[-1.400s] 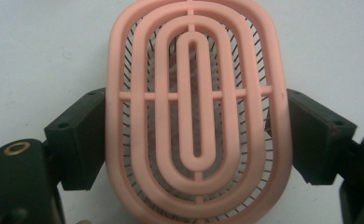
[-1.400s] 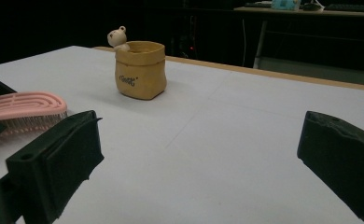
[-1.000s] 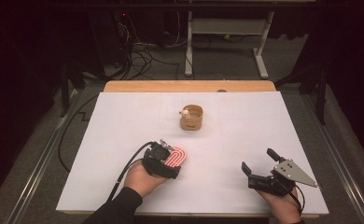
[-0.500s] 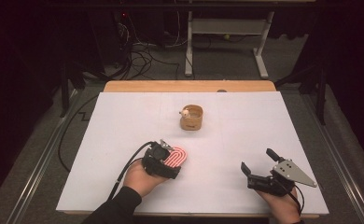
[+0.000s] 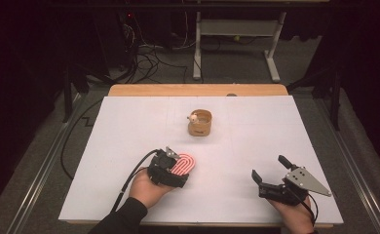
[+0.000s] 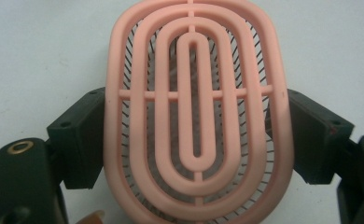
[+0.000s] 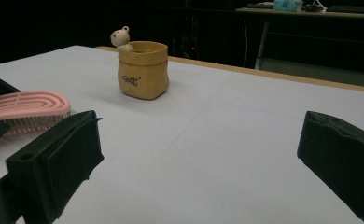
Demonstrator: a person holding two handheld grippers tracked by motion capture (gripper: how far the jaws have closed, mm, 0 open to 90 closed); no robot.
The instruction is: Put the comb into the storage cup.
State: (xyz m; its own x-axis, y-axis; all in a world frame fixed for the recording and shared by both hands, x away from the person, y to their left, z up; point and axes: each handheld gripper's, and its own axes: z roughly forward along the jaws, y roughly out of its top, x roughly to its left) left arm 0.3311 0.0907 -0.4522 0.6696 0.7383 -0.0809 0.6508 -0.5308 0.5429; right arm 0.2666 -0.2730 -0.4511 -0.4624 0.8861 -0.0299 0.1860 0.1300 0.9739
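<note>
High view: left gripper (image 5: 174, 165) clamped on pink brush (image 5: 184, 165), near edge of white table (image 5: 129, 126); tan pot (image 5: 200, 123) well beyond. Right gripper (image 5: 268, 170) idle.

Left gripper view: jaws pinch brush (image 6: 194, 112) at both flanks.

Right gripper view: jaws wide apart, empty. Grasp step; next likely lift toward pot (image 7: 143, 70).
</note>
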